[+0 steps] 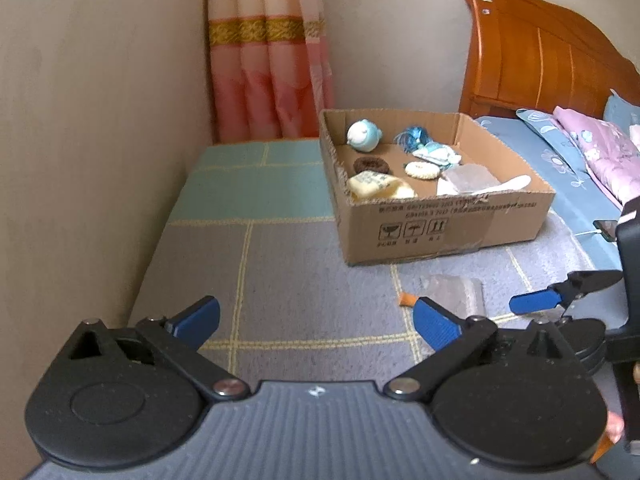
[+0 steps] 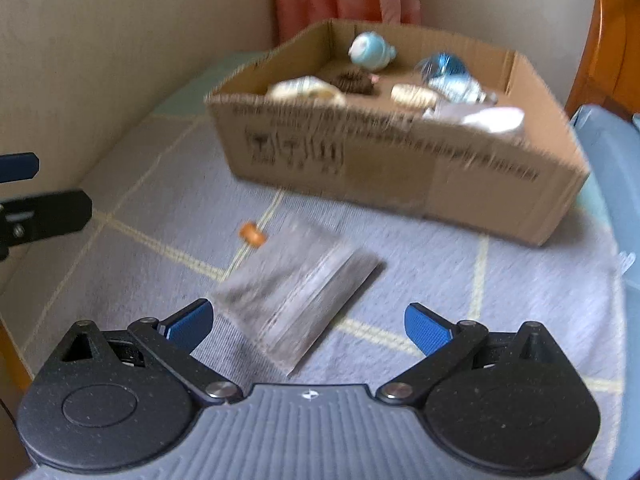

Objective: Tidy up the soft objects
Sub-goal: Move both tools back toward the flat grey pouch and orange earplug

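Observation:
An open cardboard box (image 1: 440, 224) (image 2: 400, 168) sits on the grey checked blanket (image 1: 304, 280). It holds a blue round plush (image 1: 363, 135) (image 2: 370, 51), a brown scrunchie (image 1: 371, 165), a cream sock (image 1: 378, 186), a blue tassel toy (image 1: 416, 138) and other soft items. A clear plastic bag (image 2: 298, 292) (image 1: 454, 292) and a small orange piece (image 2: 253, 234) (image 1: 408, 300) lie on the blanket before the box. My left gripper (image 1: 316, 320) is open and empty above the blanket. My right gripper (image 2: 308, 322) is open, just short of the bag; it also shows in the left wrist view (image 1: 560, 300).
A beige wall (image 1: 80, 120) runs along the left. A pink curtain (image 1: 268, 60) hangs behind the box. A wooden headboard (image 1: 540, 48) and pillows (image 1: 592, 148) stand at the right. The right wrist view is blurred by motion.

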A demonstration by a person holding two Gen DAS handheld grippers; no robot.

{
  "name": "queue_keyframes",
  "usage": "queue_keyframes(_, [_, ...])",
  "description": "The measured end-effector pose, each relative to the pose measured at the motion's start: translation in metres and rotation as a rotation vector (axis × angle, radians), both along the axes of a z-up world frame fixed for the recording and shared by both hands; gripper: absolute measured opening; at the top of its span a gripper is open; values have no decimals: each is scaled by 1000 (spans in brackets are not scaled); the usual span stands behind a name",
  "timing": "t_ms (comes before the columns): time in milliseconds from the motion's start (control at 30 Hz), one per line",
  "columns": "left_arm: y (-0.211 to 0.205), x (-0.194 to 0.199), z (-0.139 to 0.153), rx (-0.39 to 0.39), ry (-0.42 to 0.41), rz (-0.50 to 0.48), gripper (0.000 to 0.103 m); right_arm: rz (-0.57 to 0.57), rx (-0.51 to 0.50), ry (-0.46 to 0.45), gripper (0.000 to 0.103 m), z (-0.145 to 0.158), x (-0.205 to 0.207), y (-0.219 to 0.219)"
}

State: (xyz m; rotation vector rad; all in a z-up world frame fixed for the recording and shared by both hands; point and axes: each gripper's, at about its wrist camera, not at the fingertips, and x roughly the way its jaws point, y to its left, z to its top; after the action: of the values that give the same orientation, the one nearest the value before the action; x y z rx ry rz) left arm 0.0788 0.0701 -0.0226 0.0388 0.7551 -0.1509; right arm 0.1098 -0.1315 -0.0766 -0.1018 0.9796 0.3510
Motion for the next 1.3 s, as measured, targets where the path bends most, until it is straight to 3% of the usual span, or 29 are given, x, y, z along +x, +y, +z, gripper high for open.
queue_keyframes(267, [6,5,-17,-13,46,10,102,38,-82,-61,103,-11,-2,23])
queue_keyframes(533, [6,13,-23,-7,60,19,102,40,-69,-84,103,-13,16,32])
queue_keyframes(967, [-17,26,-33,26,86,-37,102,-79,-85,-78,103,-13,7,-18])
queue_keyframes(1167, [-40,29,-46,77,73,-101,102,-79,-84,-84,103,-13,0,-31])
queue_keyframes(1300, [-47,34,-53,51,75,-133,102,-48,-83,-83,103,-12,-6,-37])
